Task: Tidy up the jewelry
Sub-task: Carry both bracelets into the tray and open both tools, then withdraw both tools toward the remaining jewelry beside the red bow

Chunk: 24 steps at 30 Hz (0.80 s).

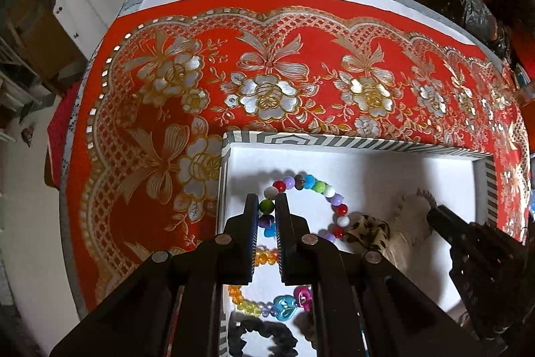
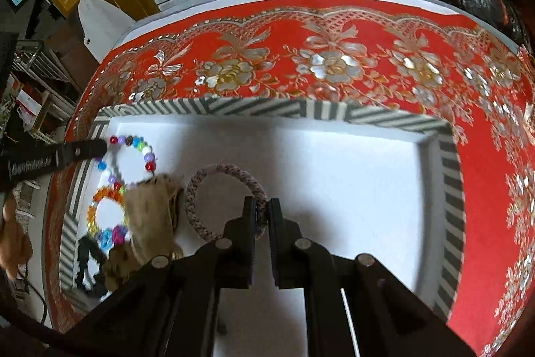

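A white tray with a grey-striped rim (image 1: 334, 141) (image 2: 267, 109) lies on a red floral cloth. My left gripper (image 1: 266, 206) is shut on a round-bead multicolour bracelet (image 1: 321, 186) (image 2: 148, 153) at the tray's left side. A second bracelet of clear coloured beads (image 1: 265, 255) (image 2: 107, 194) lies just behind it. My right gripper (image 2: 262, 211) is shut on a pinkish braided ring bracelet (image 2: 207, 176) in the tray's middle; it also shows in the left wrist view (image 1: 444, 219). The left gripper shows in the right wrist view (image 2: 97, 148).
A leopard-print scrunchie (image 1: 367, 228) and a tan cloth piece (image 2: 153, 209) lie between the bracelets. A black scrunchie (image 1: 264, 337) (image 2: 88, 260) lies at the tray's near left corner. The tray's right half is bare white. Chairs and a black bag stand beyond the table.
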Each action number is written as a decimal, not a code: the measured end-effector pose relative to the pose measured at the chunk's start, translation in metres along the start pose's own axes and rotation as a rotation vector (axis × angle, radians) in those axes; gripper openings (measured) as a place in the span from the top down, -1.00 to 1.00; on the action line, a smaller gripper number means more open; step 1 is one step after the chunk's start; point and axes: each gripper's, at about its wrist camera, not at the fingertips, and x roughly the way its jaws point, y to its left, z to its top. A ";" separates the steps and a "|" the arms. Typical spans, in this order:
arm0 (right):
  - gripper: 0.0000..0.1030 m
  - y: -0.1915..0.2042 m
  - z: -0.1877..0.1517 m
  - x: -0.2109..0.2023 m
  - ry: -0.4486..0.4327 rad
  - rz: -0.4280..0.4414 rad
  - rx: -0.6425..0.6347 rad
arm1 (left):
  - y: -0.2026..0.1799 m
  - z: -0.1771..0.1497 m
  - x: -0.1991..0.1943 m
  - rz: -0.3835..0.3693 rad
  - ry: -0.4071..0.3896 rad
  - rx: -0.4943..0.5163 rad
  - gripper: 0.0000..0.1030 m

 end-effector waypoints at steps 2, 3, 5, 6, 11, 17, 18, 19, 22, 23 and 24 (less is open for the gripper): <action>0.86 0.001 0.004 0.005 -0.012 -0.014 0.014 | 0.001 0.000 0.001 -0.014 0.002 -0.012 1.00; 0.86 0.002 0.006 0.006 -0.020 -0.017 0.020 | 0.001 -0.002 0.002 -0.020 0.002 -0.015 1.00; 0.86 0.004 0.009 0.007 -0.026 -0.015 0.028 | 0.003 -0.005 -0.001 -0.032 -0.004 -0.024 0.93; 0.86 0.004 0.010 0.008 -0.027 -0.007 0.031 | 0.003 -0.005 -0.002 -0.035 -0.007 -0.027 0.82; 0.80 0.005 0.007 0.003 -0.017 0.038 0.036 | 0.009 -0.015 -0.016 -0.027 -0.034 -0.038 0.81; 0.59 -0.004 -0.001 -0.019 -0.017 0.048 0.052 | 0.004 -0.027 -0.030 -0.015 -0.044 -0.019 0.81; 0.57 -0.005 -0.003 -0.024 -0.018 0.047 0.050 | 0.004 -0.030 -0.033 -0.013 -0.047 -0.018 0.81; 0.54 -0.006 -0.005 -0.029 -0.018 0.051 0.050 | 0.002 -0.034 -0.037 -0.010 -0.050 -0.015 0.81; 0.40 -0.011 -0.012 -0.049 -0.026 0.072 0.037 | -0.003 -0.045 -0.046 0.002 -0.059 0.005 0.81; 0.37 -0.013 -0.016 -0.057 -0.031 0.069 0.029 | -0.005 -0.049 -0.050 0.007 -0.066 0.013 0.81; 0.37 -0.014 -0.021 -0.065 -0.035 0.067 0.021 | -0.007 -0.054 -0.054 0.014 -0.073 0.021 0.81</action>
